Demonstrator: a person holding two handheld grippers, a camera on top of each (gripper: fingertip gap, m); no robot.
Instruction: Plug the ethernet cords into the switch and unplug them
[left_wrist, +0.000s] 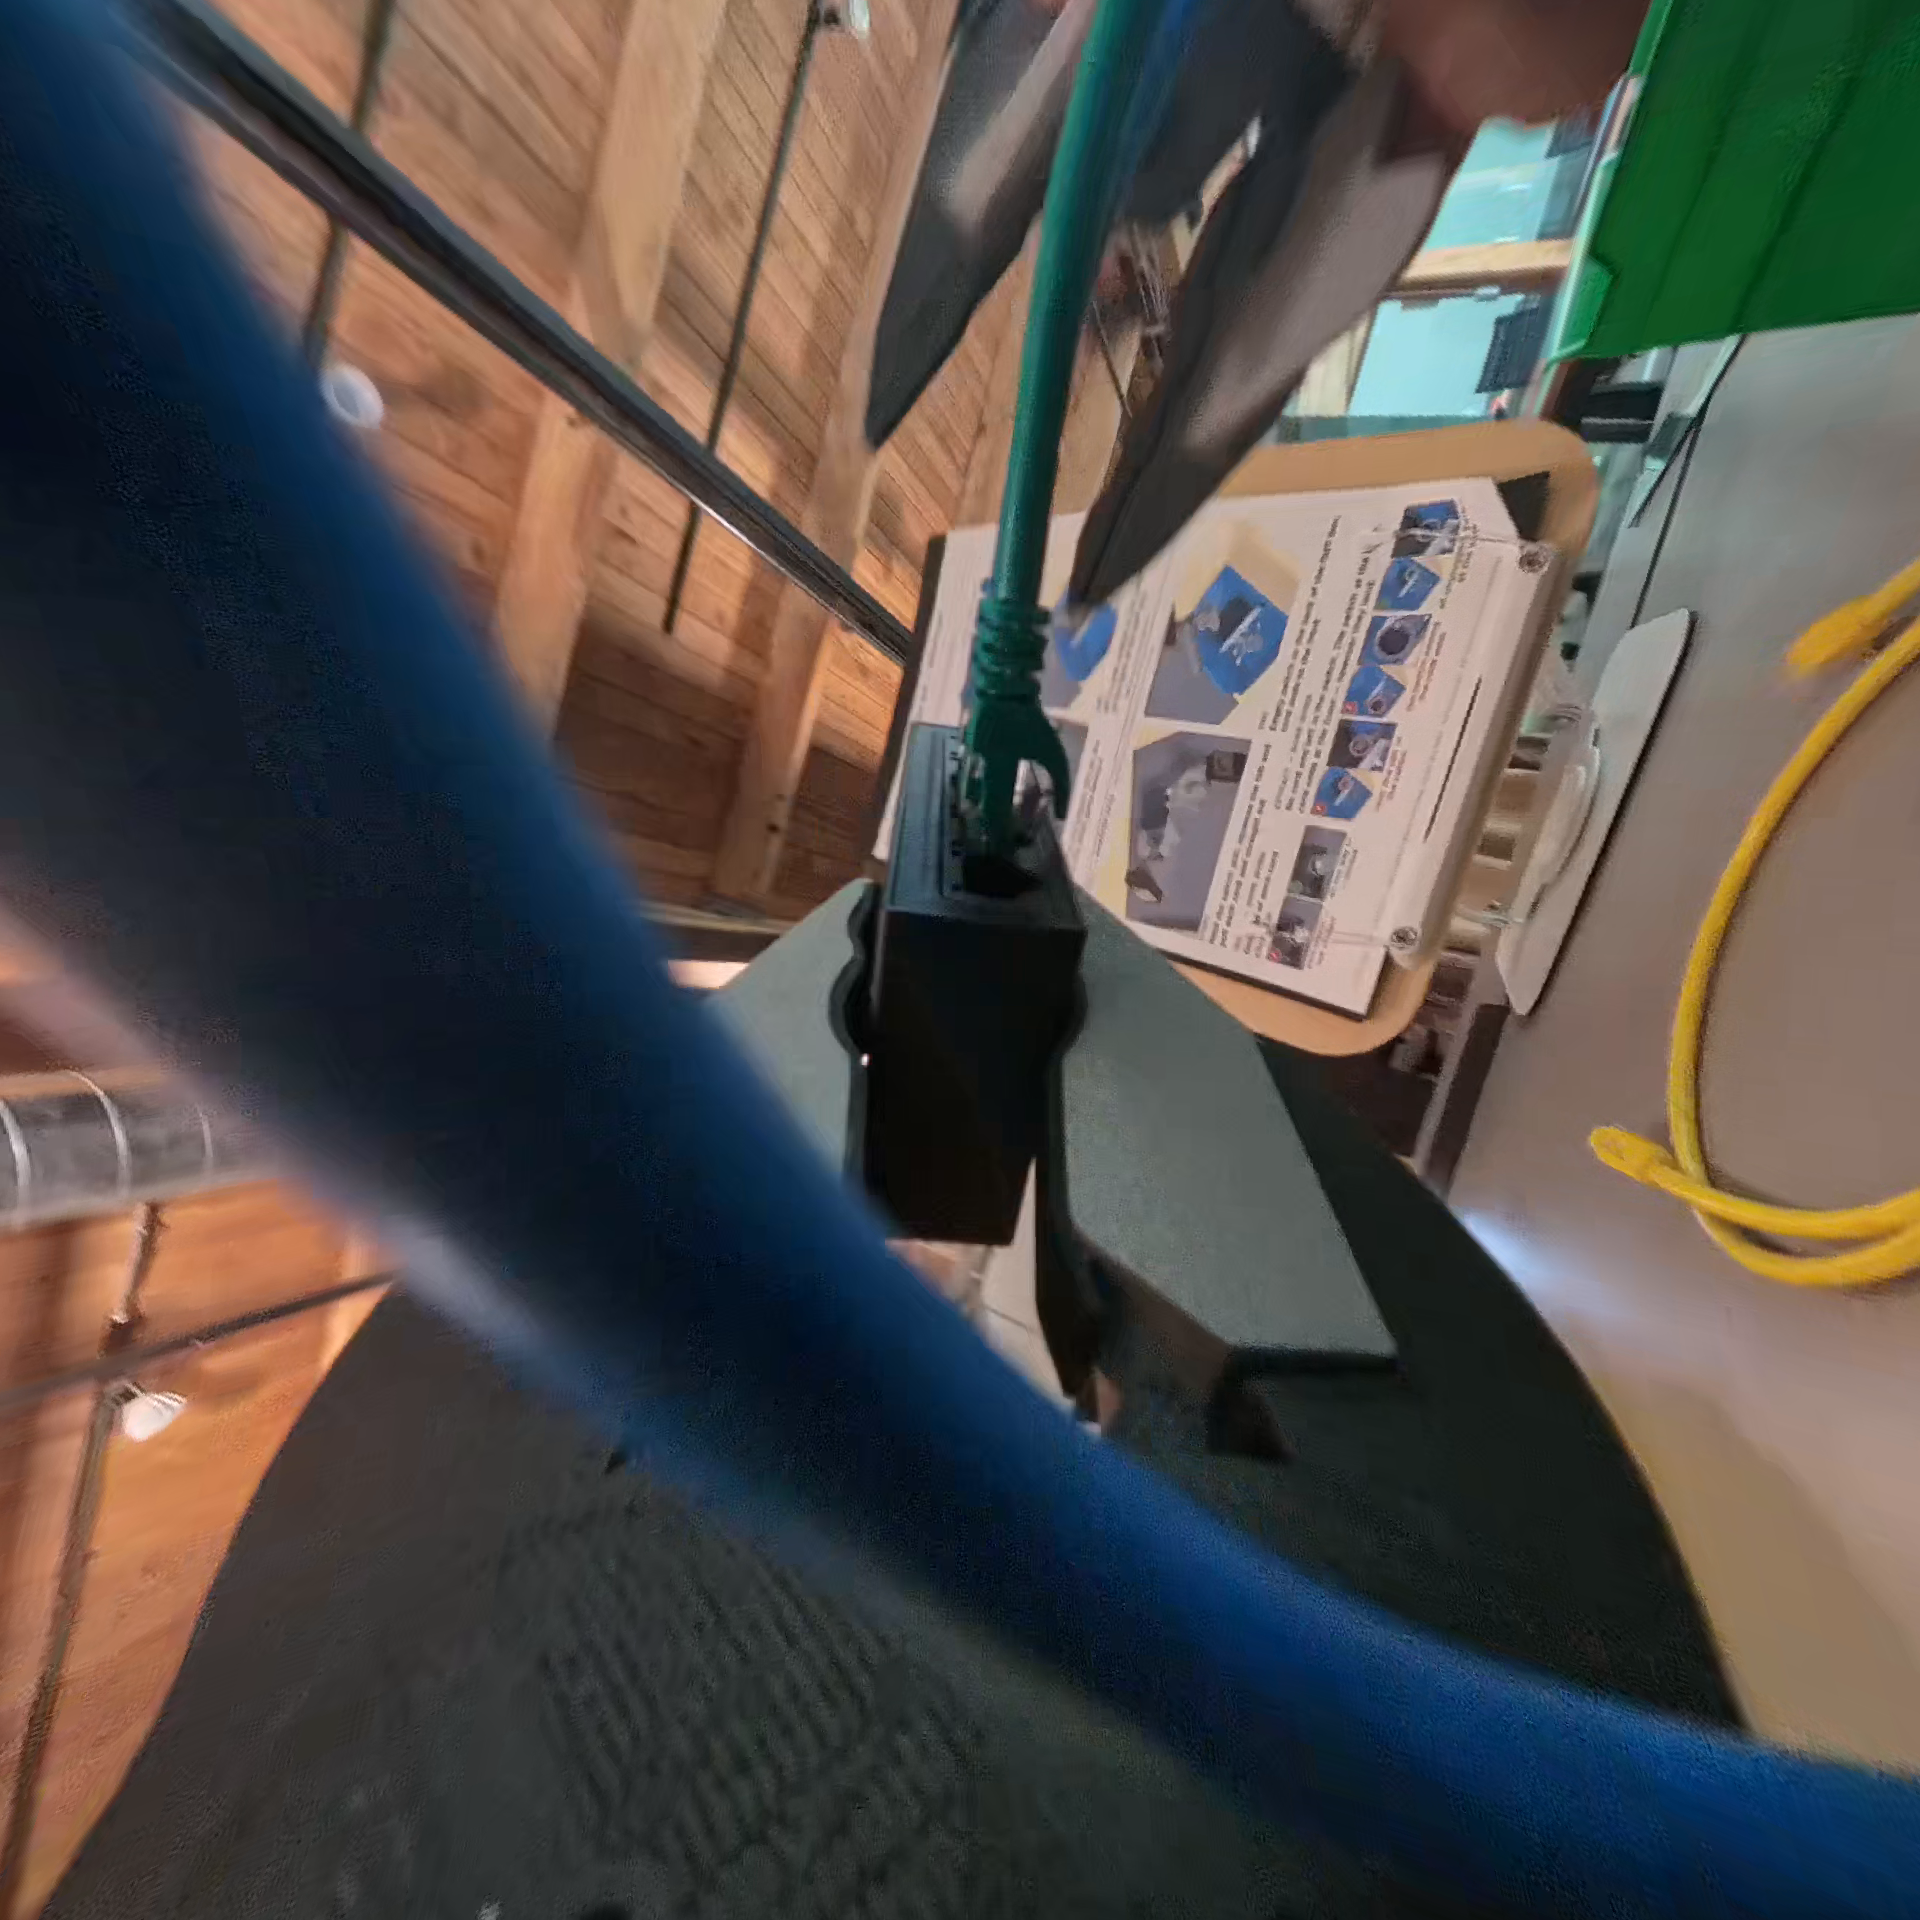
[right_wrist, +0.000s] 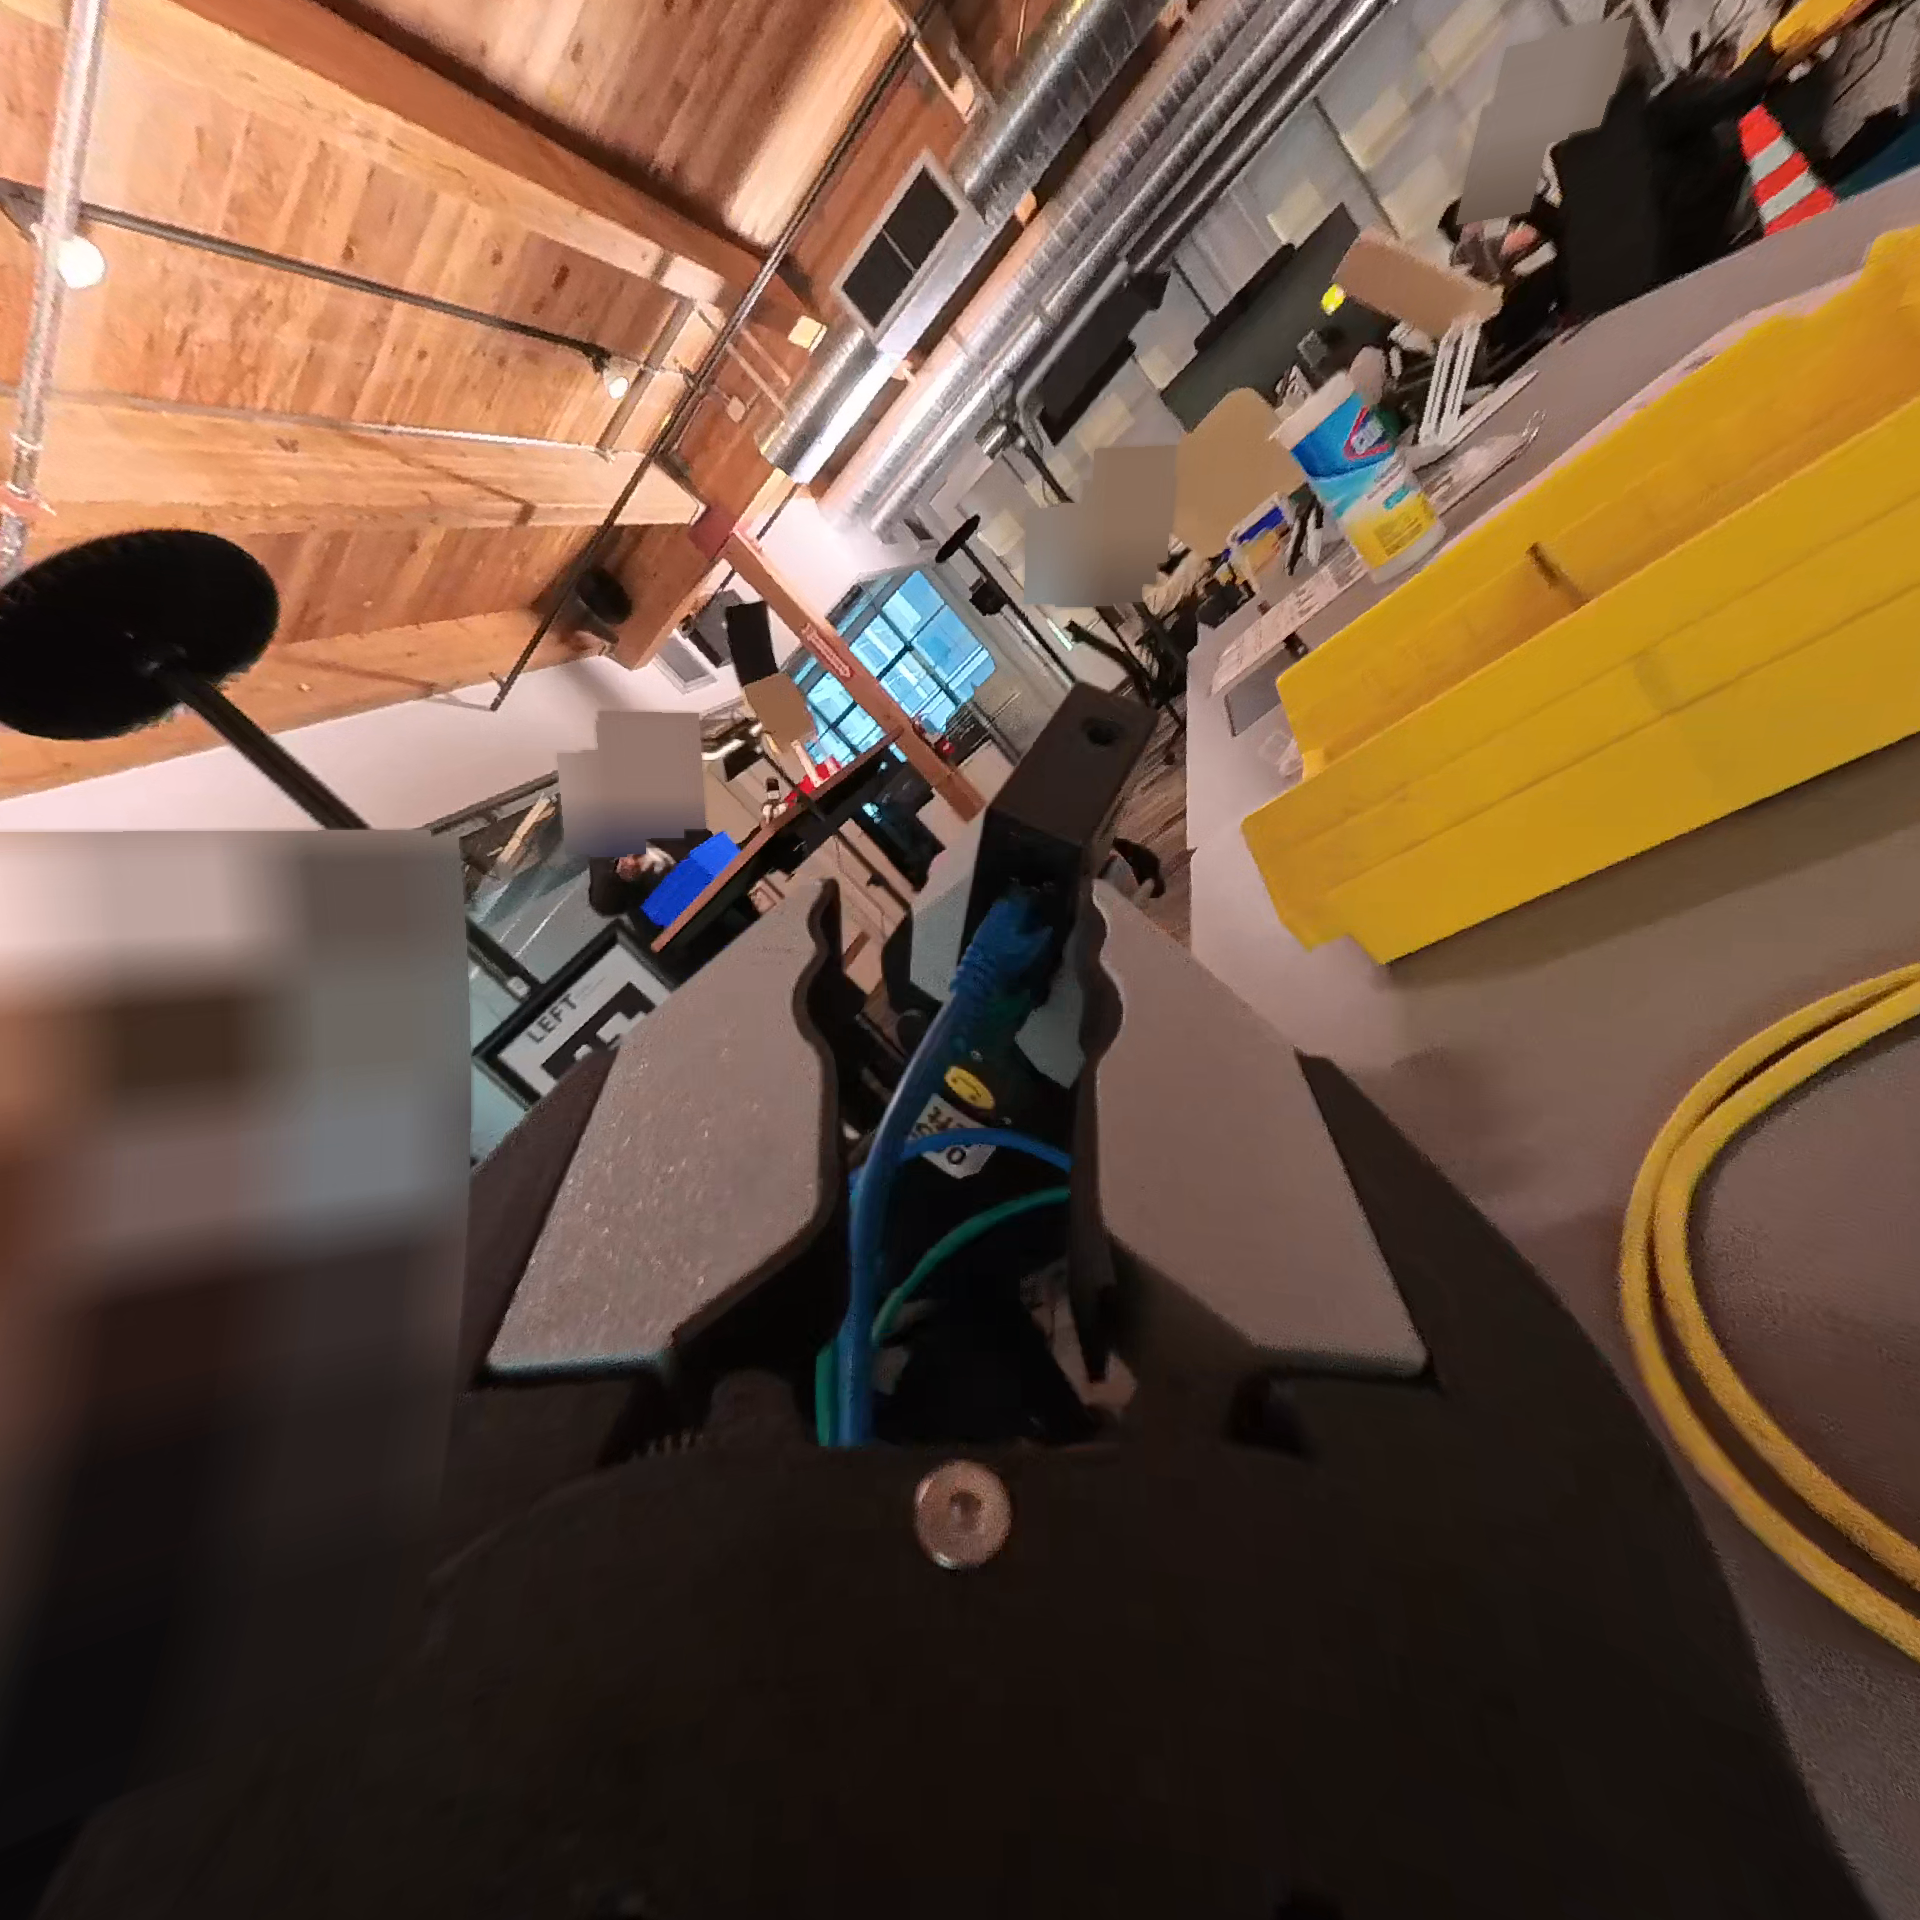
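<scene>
The grey tabletop (left_wrist: 1787, 1455) fills the right side of both views, tilted steeply because both cameras are rolled over. On it, in the right wrist view, sits a stack of yellow bins (right_wrist: 1621, 707), with a tub of wipes (right_wrist: 1361, 488) behind them. A yellow cord (left_wrist: 1704, 935) lies looped on the tabletop in the left wrist view, loose and not plugged into anything that shows; the same loop (right_wrist: 1704, 1299) appears at the right edge of the right wrist view. A printed instruction sheet (left_wrist: 1299, 727) on a tan board stands at the edge of the tabletop behind the switch.

A thick blue cord (left_wrist: 499, 935) sweeps blurred across the left wrist view, very close to the lens.

The left tongs (left_wrist: 961, 1049) are closed on the switch (left_wrist: 966, 997), a small black box pinched on both sides and lifted clear of the tabletop, port side facing away from the camera. A green cord (left_wrist: 1023, 582) is plugged into one of its ports. The right tongs (left_wrist: 977, 520) appear blurred above it in this view, one finger on each side of the green cord.

In the right wrist view, the right tongs (right_wrist: 956, 956) are partly open, with the switch (right_wrist: 1049, 821) just beyond their tips. The blue cord (right_wrist: 997, 945) has its plug at a port there; I cannot tell whether it is fully seated, nor whether the tongs grip anything. The green cord (right_wrist: 935, 1247) trails back between the fingers beside the blue one.
</scene>
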